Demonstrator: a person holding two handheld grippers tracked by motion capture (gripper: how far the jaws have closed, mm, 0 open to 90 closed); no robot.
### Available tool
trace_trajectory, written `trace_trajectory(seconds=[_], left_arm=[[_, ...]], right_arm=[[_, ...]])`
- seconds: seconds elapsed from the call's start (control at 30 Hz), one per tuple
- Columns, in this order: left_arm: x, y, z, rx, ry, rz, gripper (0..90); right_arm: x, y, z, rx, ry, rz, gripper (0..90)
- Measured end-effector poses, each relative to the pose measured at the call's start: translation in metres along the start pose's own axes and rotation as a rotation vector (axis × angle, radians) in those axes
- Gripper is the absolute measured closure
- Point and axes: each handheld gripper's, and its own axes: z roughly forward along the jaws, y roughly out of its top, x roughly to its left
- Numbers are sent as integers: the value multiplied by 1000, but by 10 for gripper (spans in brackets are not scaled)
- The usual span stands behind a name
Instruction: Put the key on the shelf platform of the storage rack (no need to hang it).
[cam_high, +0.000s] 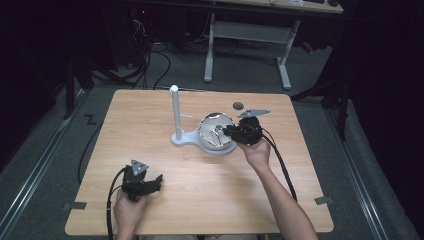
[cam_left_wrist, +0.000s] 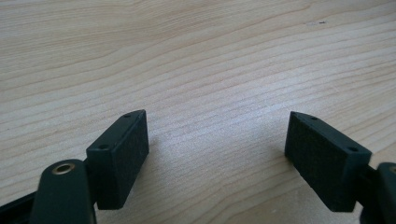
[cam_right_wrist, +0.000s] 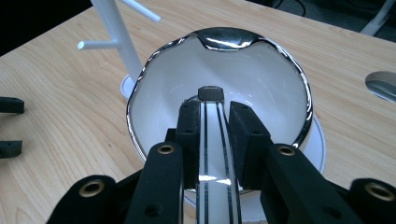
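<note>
**Right gripper clamps the cup's handle over the white stand**

While the left gripper (cam_high: 150, 181) rests low near the front left of the wooden table (cam_high: 150, 120), its jaws stand wide apart with bare wood between them. In the left gripper view its pads (cam_left_wrist: 123, 156) hang just above the table and touch nothing.

At the middle of the table, the right gripper (cam_right_wrist: 215, 135) has its jaws closed tight on the thin white handle (cam_right_wrist: 215, 154) of a cup (cam_high: 216, 129), one pad on either side of it. That cup, white inside with a shiny chrome rim, is tipped on its side so its mouth faces the right gripper. It sits over the round base of a white stand (cam_high: 178, 131), whose upright post with short pegs rises just to the left of the cup. A small dark disc (cam_high: 238, 105) lies on the table behind the right gripper, apart from the cup.
</note>
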Motion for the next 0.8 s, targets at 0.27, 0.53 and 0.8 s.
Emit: trace_trajectory(seconds=[0.27, 0.53, 0.8], left_arm=[[0, 0, 0, 0, 0, -1, 220], [0, 0, 0, 0, -1, -1, 220], [0, 0, 0, 0, -1, -1, 219]], right_arm=[[1, 1, 14, 18, -2, 5, 751], [1, 0, 27, 51, -10, 6, 751], [3, 2, 33, 77, -23, -6, 750]])
